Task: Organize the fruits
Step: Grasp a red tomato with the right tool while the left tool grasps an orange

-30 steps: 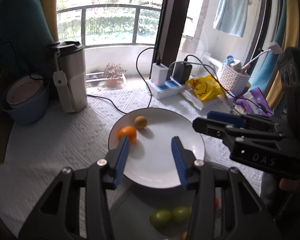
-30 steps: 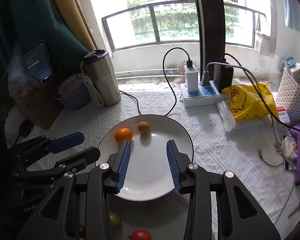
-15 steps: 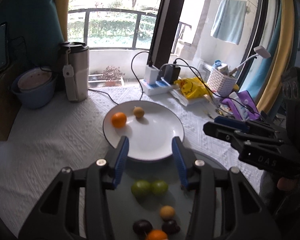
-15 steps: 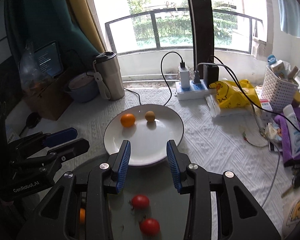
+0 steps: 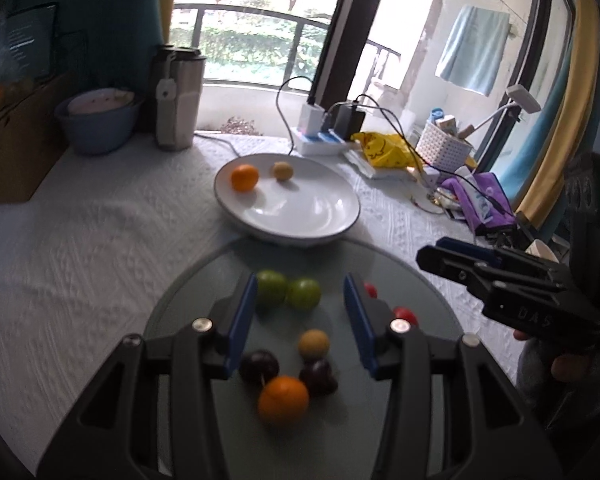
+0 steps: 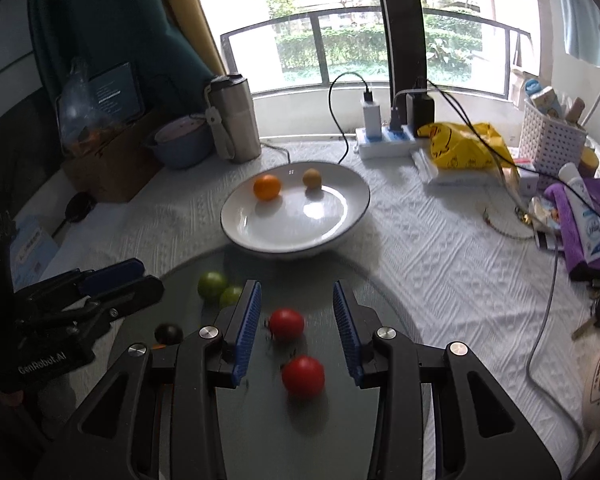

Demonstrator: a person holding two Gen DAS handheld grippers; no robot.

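**Both grippers pulled back from the plate to the fruit tray**

Since a second earlier, both grippers had drawn back from the round white ceramic plate (image 5: 288, 208), so that the grey-green round glass tray (image 5: 380, 264) of loose fruit filled the space beneath their fingers. The left gripper (image 5: 300, 320) stood with its blue-padded jaws parted and nothing between the pads; the right gripper (image 6: 296, 328) was likewise spread and empty.

Ahead of both grippers, on the plate, lay a small orange mandarin (image 5: 244, 178) and a round tan-yellow fruit (image 5: 282, 170), slightly apart. Just past the left gripper's fingertips sat two green round fruits (image 5: 288, 292), touching. Between and below its jaws lay a second tan-yellow fruit (image 5: 313, 343), two dark purple plums (image 5: 260, 366) and a larger orange mandarin (image 5: 283, 400). Under the right gripper, two red cherry tomatoes (image 6: 296, 352) lay between its jaws, one nearer the fingertips.

The step in hand appeared to be choosing the next fruit to move to the plate. The next move would likely call for lowering a gripper over one fruit, centring it between the pads and closing gently, since the round fruits could roll on smooth glass.
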